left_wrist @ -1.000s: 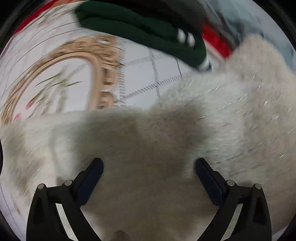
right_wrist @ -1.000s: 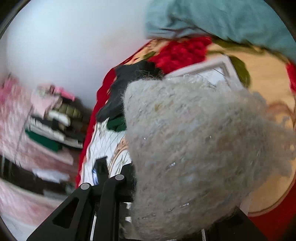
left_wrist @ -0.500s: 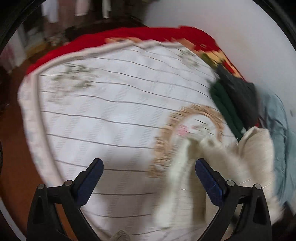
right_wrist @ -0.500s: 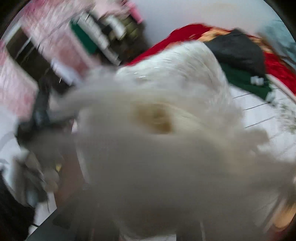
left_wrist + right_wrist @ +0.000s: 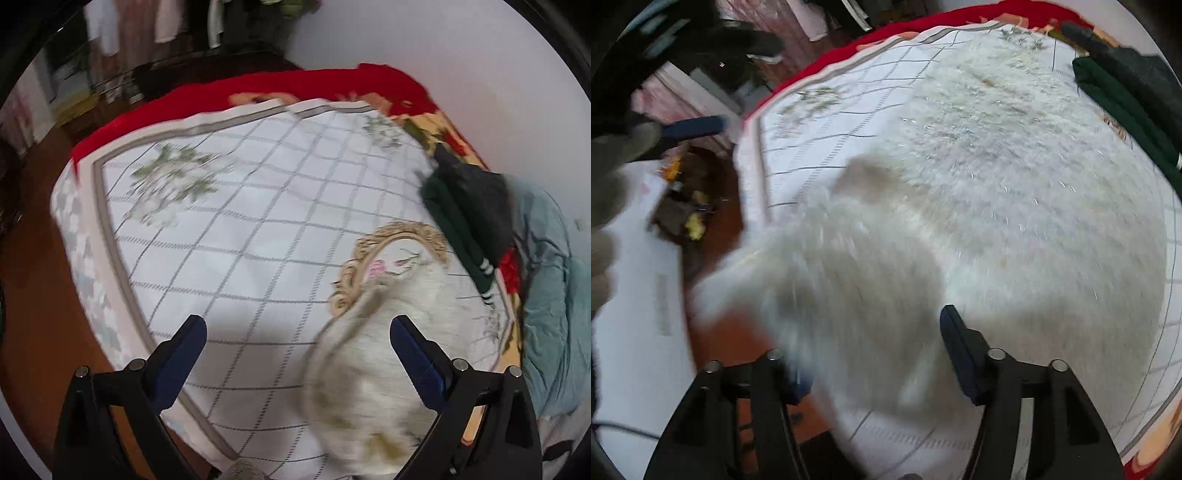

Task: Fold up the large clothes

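Observation:
A fluffy cream-white sweater [image 5: 1015, 177] lies spread over the white checked bedspread [image 5: 258, 236]. In the left wrist view it shows as a blurred heap [image 5: 384, 354] at the lower right. My left gripper [image 5: 295, 332] is open and empty above the bedspread, its right finger over the sweater's edge. My right gripper [image 5: 871, 350] stands open with blurred sweater fabric [image 5: 849, 295] between its fingers; the left fingertip is hidden by the fabric.
A folded dark green and black garment stack [image 5: 469, 210] lies at the bed's right side, also in the right wrist view [image 5: 1126, 85]. A light blue cloth [image 5: 546, 280] lies beside it. A red blanket [image 5: 258, 88] borders the bed. Brown floor [image 5: 37, 266] lies left.
The sweater went from bunched in my right gripper to spread on the bed, and the right jaws opened. My left gripper rose away from the sweater and stays open.

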The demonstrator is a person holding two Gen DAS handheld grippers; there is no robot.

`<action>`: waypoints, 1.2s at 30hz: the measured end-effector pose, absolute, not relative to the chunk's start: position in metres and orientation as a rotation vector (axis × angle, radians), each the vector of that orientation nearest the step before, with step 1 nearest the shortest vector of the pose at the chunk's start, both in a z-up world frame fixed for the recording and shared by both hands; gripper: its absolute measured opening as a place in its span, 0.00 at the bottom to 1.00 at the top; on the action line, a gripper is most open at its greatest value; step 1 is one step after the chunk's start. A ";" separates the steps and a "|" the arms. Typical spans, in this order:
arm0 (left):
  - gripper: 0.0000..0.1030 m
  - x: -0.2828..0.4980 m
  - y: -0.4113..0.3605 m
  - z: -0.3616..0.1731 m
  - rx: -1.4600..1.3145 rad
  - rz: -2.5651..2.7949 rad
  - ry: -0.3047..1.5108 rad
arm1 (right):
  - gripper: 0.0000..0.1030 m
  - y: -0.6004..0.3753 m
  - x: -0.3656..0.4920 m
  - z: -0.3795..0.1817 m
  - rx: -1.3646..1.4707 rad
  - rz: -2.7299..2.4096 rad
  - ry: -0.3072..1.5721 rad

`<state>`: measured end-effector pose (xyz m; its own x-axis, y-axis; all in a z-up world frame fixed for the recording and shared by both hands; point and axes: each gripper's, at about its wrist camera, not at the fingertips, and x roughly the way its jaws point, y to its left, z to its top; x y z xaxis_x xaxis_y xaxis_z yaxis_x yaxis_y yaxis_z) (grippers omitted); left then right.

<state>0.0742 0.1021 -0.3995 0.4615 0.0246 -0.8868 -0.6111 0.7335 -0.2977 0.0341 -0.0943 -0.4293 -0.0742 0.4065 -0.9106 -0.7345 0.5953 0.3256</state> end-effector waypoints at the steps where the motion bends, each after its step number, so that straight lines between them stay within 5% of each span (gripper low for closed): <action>1: 0.98 0.080 0.097 -0.396 -0.644 0.401 1.023 | 0.63 -0.103 0.034 -0.420 -0.294 0.985 1.371; 9: 0.98 0.109 0.040 -0.453 -0.488 0.333 1.146 | 0.63 -0.195 0.106 -0.387 -0.073 0.698 1.459; 13: 0.99 0.101 0.016 -0.521 -0.370 0.359 1.314 | 0.30 -0.214 0.141 -0.412 0.005 0.571 1.511; 16: 1.00 0.083 0.018 -0.554 -0.409 0.370 1.351 | 0.15 -0.211 0.156 -0.455 -0.009 0.506 1.624; 21: 1.00 0.085 0.025 -0.543 -0.396 0.401 1.362 | 0.14 -0.193 0.167 -0.495 -0.077 0.437 1.651; 29: 1.00 0.129 0.010 -0.447 -0.313 0.411 1.181 | 0.15 -0.224 0.188 -0.425 0.075 0.492 1.628; 36: 1.00 0.199 0.026 -0.534 -0.300 0.451 1.281 | 0.15 -0.193 0.220 -0.448 0.030 0.496 1.610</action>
<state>0.1993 0.0263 -0.5341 0.2175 0.1559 -0.9635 -0.4821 0.8755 0.0328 0.2203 -0.1931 -0.4477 -0.1136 0.3111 -0.9436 -0.2737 0.9032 0.3307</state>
